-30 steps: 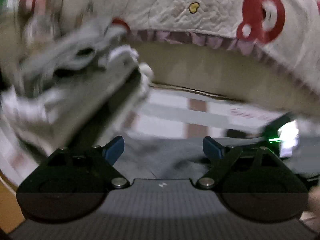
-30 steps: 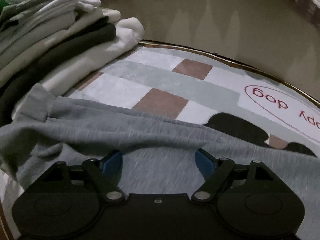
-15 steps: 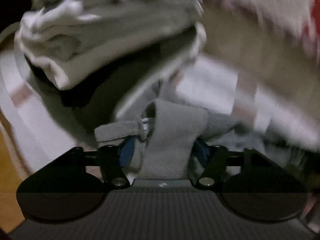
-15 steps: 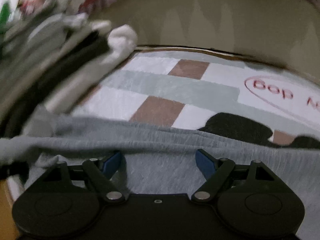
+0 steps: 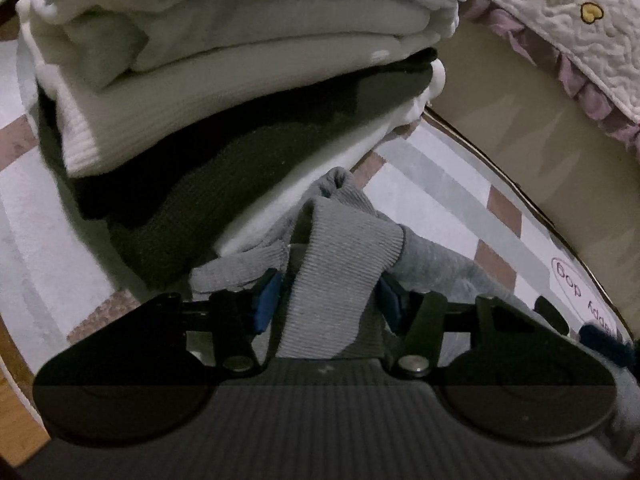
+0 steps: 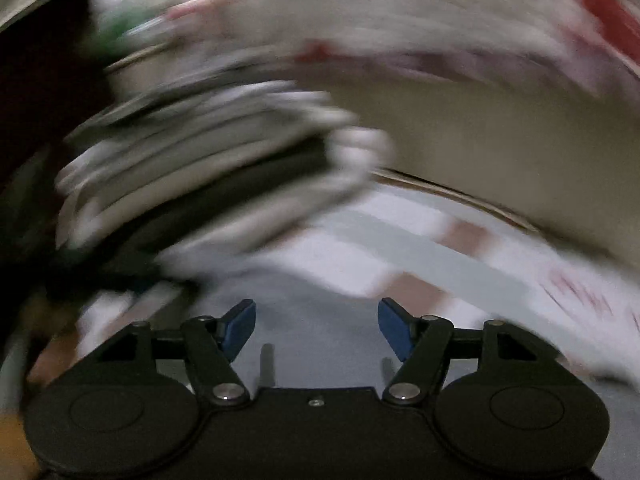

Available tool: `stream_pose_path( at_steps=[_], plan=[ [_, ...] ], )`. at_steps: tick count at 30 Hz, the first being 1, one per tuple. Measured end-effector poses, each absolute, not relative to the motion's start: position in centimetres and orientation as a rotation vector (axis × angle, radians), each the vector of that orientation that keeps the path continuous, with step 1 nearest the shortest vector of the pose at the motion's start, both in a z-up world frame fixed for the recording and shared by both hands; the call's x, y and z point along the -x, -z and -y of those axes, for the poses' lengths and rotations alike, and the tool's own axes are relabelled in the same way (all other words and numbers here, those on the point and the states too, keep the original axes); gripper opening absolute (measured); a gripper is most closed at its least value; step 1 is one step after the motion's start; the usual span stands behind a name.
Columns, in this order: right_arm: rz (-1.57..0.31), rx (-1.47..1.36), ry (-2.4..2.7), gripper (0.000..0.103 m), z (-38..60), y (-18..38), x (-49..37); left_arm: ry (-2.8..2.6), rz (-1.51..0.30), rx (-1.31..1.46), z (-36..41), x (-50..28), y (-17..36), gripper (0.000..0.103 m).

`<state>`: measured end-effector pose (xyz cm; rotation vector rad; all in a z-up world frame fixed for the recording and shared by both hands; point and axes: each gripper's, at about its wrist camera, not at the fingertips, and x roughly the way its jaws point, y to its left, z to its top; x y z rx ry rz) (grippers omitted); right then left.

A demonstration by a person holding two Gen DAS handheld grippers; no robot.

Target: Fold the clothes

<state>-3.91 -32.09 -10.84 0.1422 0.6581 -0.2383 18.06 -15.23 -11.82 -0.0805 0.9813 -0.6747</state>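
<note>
Since a second ago the left claw (image 5: 326,306) has swung down from the blurred pile and now sits with the ribbed cuff (image 5: 340,264) of the grey garment (image 5: 436,264) bunched between its blue pads (image 5: 266,304); the fingers stand fairly wide, so whether they pinch the cloth or merely straddle it I cannot tell. The right claw (image 6: 316,326) has lifted off the grey cloth and is mid-sweep, its view smeared, fingers apart and holding nothing. The grey garment lies on the checked mat (image 5: 440,200), its cuff touching the foot of the folded stack (image 5: 224,92) at eleven o'clock. To my eye a sleeve is being gathered: the claw should close fully on the cuff, then carry it towards three o'clock, clear of the stack, so the pile isn't dragged.
</note>
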Motion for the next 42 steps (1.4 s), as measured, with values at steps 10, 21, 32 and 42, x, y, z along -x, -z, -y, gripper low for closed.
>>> stream_pose_path(
  at_steps=[10, 21, 32, 42],
  plan=[
    [-0.777, 0.439, 0.29, 0.086, 24.2, 16.1, -1.2, 0.651, -1.088, 0.477, 10.9, -19.7, 11.5, 0.05],
    [-0.702, -0.44, 0.289, 0.044, 34.2, 14.2, -0.5, 0.734, -1.213, 0.719, 7.4, -16.1, 12.0, 0.063],
    [-0.613, -0.8, 0.262, 0.038, 36.2, 15.7, 1.6, 0.652, -1.252, 0.913, 12.8, -14.4, 16.7, 0.07],
    [-0.622, -0.823, 0.073, 0.046, 36.7, 9.8, 7.7, 0.567, -1.039, 0.482, 14.8, -13.7, 15.0, 0.044]
  ],
)
